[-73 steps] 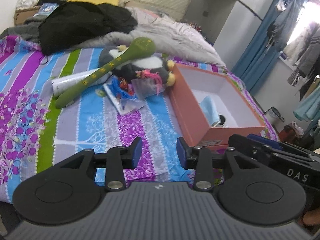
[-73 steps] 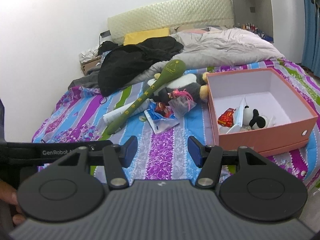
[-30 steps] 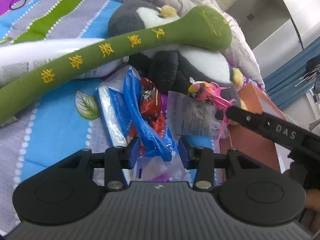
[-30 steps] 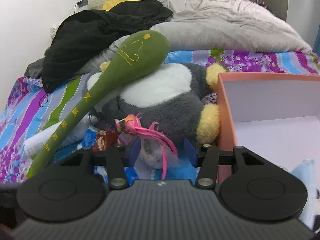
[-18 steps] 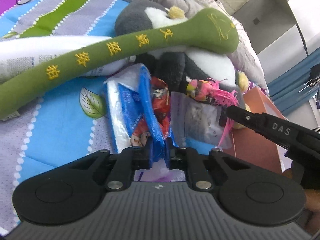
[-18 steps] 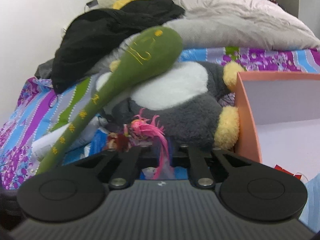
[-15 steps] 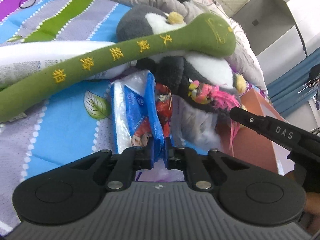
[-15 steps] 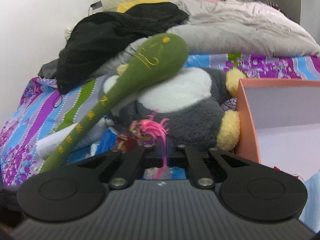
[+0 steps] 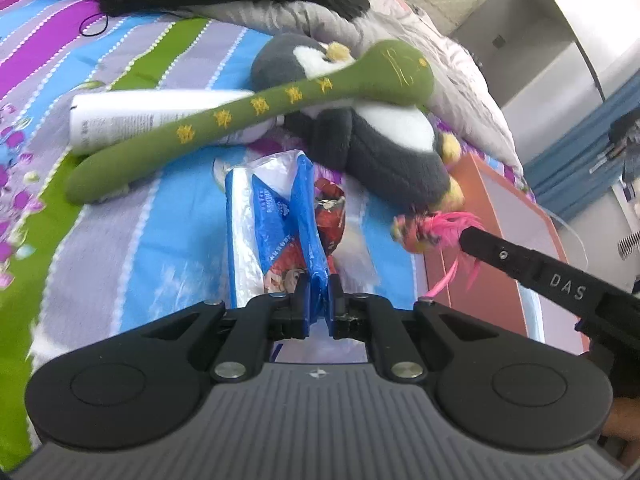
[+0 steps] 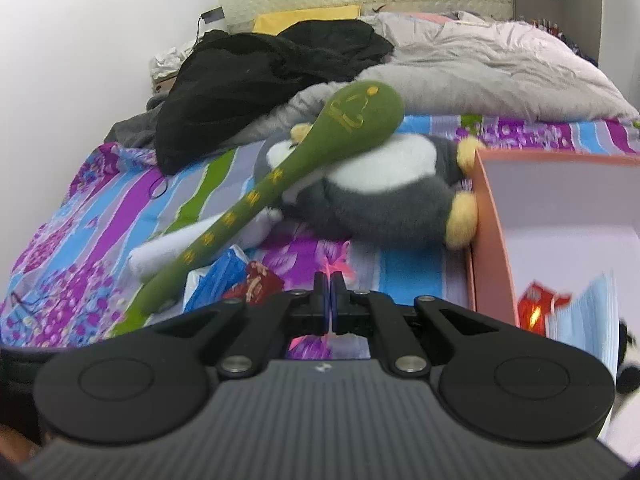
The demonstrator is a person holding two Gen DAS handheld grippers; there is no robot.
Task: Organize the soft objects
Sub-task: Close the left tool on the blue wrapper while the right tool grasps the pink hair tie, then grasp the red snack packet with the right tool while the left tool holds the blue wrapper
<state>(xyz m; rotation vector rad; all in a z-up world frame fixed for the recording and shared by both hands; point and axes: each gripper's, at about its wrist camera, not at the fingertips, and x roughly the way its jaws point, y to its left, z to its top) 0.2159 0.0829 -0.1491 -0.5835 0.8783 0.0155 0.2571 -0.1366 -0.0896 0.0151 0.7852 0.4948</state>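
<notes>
The striped bed [image 9: 120, 240] carries a plush penguin [image 9: 384, 140], box [image 10: 492, 232] and white tube [image 9: 132, 120].

Black tongs [image 9: 319, 312], blue pads, silver screws, "DAS" lettering.

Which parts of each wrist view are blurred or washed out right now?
Left wrist view: the green plush stick and pink feathered toy are motion-smeared. Right wrist view: the items in the pink box are streaked, and the wall at upper left is overexposed.

Penguin plush [image 10: 384, 196] and green plush stick [image 10: 280, 184] against box wall [image 10: 490, 236].
</notes>
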